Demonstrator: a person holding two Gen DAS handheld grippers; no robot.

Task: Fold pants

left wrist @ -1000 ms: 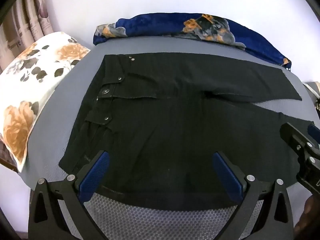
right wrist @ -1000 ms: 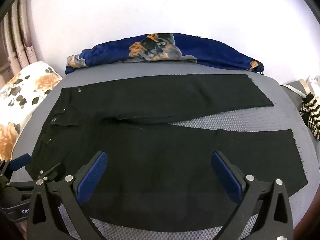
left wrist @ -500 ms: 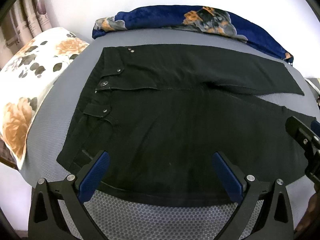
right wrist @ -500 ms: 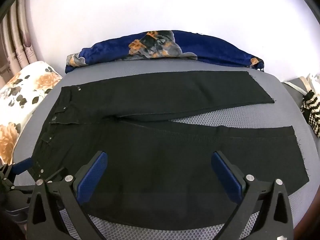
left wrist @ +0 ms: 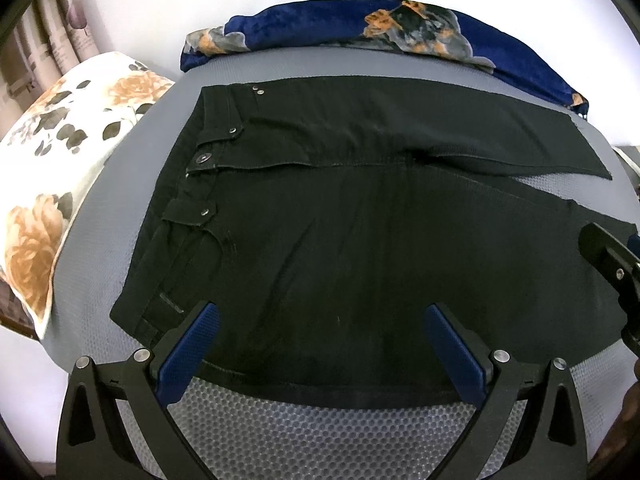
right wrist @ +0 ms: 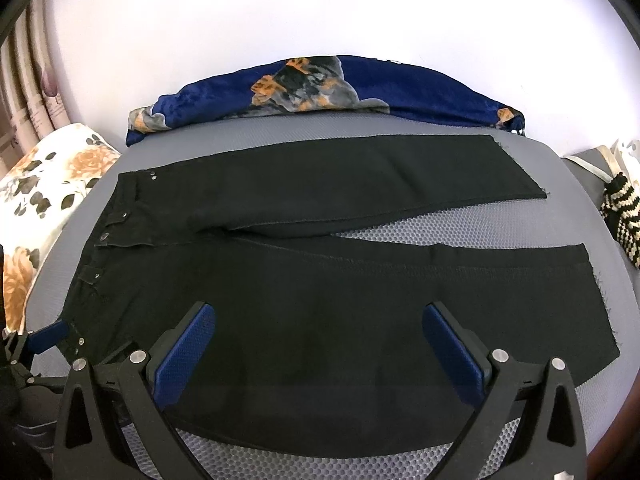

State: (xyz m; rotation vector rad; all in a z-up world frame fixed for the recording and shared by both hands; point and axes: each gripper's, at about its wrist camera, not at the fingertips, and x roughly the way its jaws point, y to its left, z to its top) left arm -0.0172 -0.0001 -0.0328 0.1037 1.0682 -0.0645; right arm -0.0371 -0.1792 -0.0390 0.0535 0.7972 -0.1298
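Left gripper [left wrist: 322,340] and right gripper [right wrist: 320,340] share one build: black plastic frames with triangular cut-outs, silver screw heads at the finger joints, and blue textured pads [left wrist: 188,350] lining the inner face of each finger.

Bright, even, diffuse light; wall [right wrist: 320,12] blown out to near white. Strong fisheye bending and dark vignette at corners. Black pants [left wrist: 340,240] swallowing detail (folds barely readable). Soft shadow under tongs [right wrist: 320,344]. Focus sharp throughout.
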